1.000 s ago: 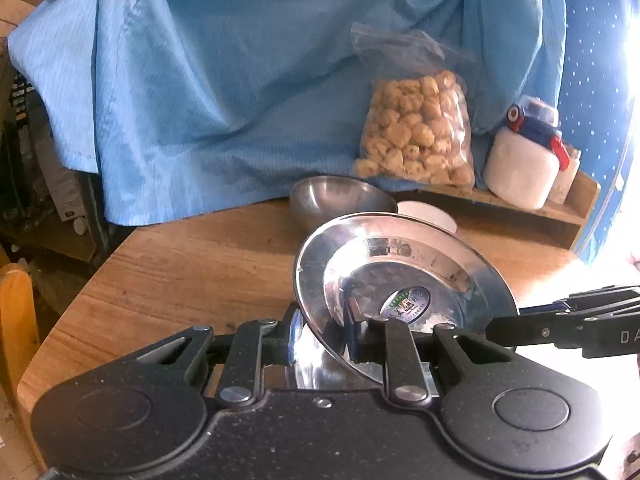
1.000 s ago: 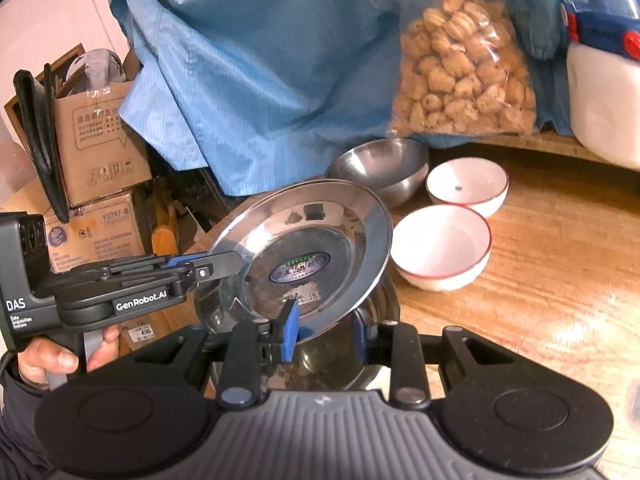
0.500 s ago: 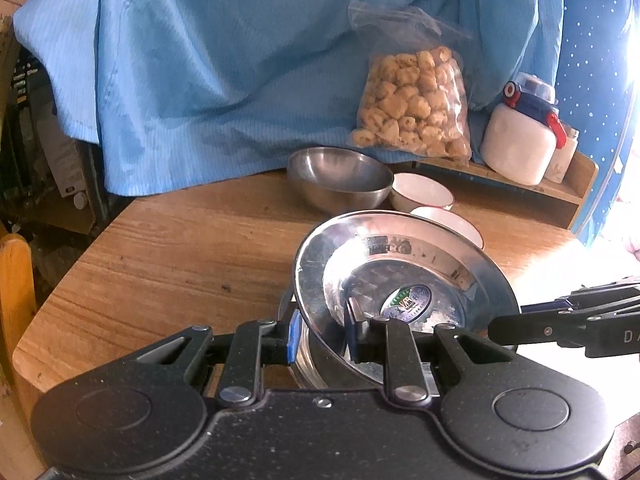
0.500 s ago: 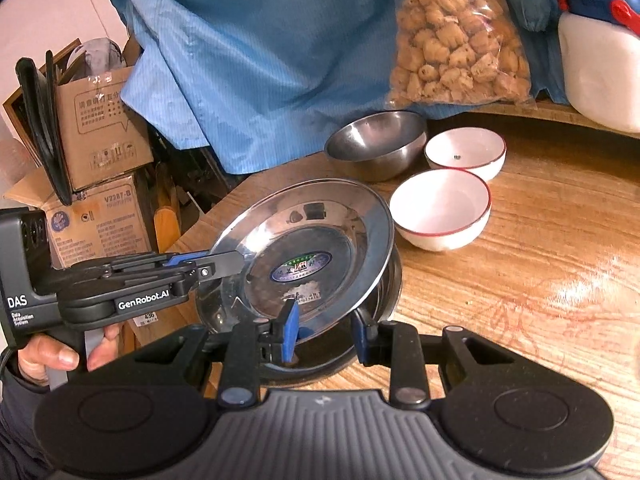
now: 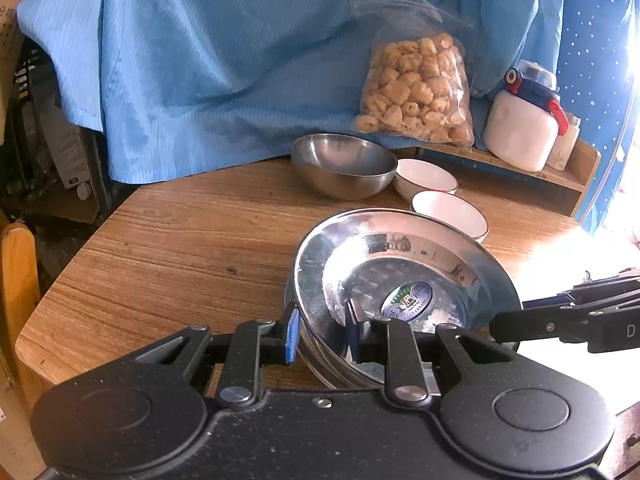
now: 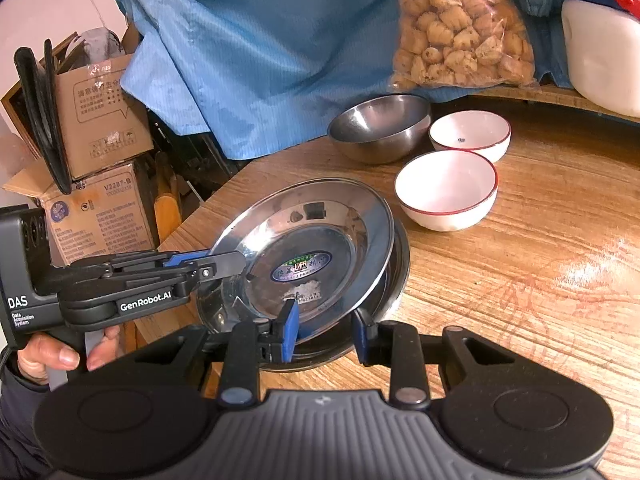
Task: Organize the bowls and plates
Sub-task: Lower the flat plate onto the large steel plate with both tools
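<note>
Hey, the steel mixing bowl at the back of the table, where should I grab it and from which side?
Grip the steel bowl by its thin rim, one finger inside, one outside. Its round wall would likely slip from a squeeze across. Come from the near left: that rim is bare over open table, while the right side sits close to a white bowl.

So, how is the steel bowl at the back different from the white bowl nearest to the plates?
The steel bowl is bare shiny metal; the white bowl is white with a thin red line around its rim. The steel bowl looks wider. The steel bowl stands at the table's far edge by the blue cloth; the white bowl stands nearer the steel plates. Both stand upright and empty on the wooden table.
</note>
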The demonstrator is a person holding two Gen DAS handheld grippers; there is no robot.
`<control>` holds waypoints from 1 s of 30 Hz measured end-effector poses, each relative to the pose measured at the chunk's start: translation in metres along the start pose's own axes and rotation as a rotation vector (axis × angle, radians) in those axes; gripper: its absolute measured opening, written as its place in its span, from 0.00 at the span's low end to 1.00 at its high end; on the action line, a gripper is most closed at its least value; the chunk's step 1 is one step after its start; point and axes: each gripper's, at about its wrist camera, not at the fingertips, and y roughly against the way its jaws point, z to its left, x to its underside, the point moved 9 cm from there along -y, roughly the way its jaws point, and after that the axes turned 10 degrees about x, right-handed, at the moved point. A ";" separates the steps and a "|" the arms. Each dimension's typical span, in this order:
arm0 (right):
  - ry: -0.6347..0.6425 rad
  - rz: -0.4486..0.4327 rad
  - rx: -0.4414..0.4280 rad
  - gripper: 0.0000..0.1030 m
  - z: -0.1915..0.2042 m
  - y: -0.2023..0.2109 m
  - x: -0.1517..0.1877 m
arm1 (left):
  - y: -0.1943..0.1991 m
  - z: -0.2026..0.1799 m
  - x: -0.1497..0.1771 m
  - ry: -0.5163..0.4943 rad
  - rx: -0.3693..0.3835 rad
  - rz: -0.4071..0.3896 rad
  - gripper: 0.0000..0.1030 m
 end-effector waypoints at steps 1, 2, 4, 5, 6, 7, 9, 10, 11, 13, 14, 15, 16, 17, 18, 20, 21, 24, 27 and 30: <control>0.000 0.001 0.000 0.31 0.000 0.000 0.000 | 0.000 0.000 0.000 -0.001 0.000 0.001 0.25; 0.000 0.002 0.001 0.31 0.000 0.000 0.000 | 0.000 0.000 0.000 0.000 0.000 0.001 0.25; -0.001 0.003 0.001 0.31 0.000 0.000 -0.001 | 0.000 0.001 0.000 -0.003 0.001 0.002 0.25; -0.001 0.003 0.001 0.31 0.000 0.000 -0.001 | 0.000 0.000 0.000 -0.004 0.001 0.002 0.25; -0.001 0.003 0.000 0.31 0.001 0.000 -0.001 | 0.000 0.001 0.000 -0.003 0.000 0.002 0.25; -0.001 0.003 -0.001 0.31 0.001 0.000 -0.001 | 0.000 0.000 0.000 -0.004 0.000 0.003 0.25; -0.003 0.005 -0.002 0.31 0.000 0.000 -0.001 | 0.000 0.001 0.000 -0.004 0.000 0.004 0.25; -0.004 0.006 -0.003 0.31 0.000 0.000 -0.001 | 0.000 0.001 0.000 -0.006 0.001 0.006 0.25; -0.006 0.007 -0.004 0.31 0.000 0.000 -0.001 | 0.000 0.000 0.000 -0.006 -0.001 0.007 0.26; -0.010 0.009 -0.007 0.31 0.000 0.000 -0.001 | -0.001 0.000 0.000 -0.005 -0.002 0.005 0.26; -0.012 0.010 -0.008 0.31 -0.001 0.000 -0.001 | -0.001 0.000 0.000 -0.004 -0.003 0.005 0.26; -0.013 0.012 -0.008 0.31 -0.001 -0.001 -0.001 | -0.001 0.000 0.000 -0.003 -0.003 0.005 0.26; -0.014 0.013 -0.007 0.31 -0.001 -0.001 -0.002 | -0.001 0.000 -0.001 -0.002 -0.004 0.007 0.26; -0.015 0.015 -0.005 0.32 -0.001 -0.001 -0.002 | -0.001 0.000 -0.001 -0.003 -0.005 0.008 0.26; -0.014 0.015 -0.003 0.32 0.000 -0.002 -0.002 | -0.001 0.001 -0.001 -0.004 -0.006 0.009 0.26; -0.011 0.016 0.001 0.32 0.001 -0.002 -0.002 | -0.002 0.000 -0.001 -0.007 -0.008 0.008 0.26; -0.010 0.017 0.001 0.32 0.001 -0.002 -0.002 | -0.001 0.001 -0.001 -0.008 -0.008 0.009 0.26; -0.010 0.018 0.002 0.32 0.001 -0.002 -0.002 | -0.002 0.000 -0.001 -0.012 -0.011 0.011 0.26; -0.008 0.019 0.005 0.32 0.001 -0.002 -0.003 | -0.003 -0.001 -0.001 -0.017 -0.015 0.014 0.27; -0.004 0.021 0.009 0.32 0.001 -0.001 -0.003 | -0.003 -0.001 -0.001 -0.025 -0.017 0.019 0.27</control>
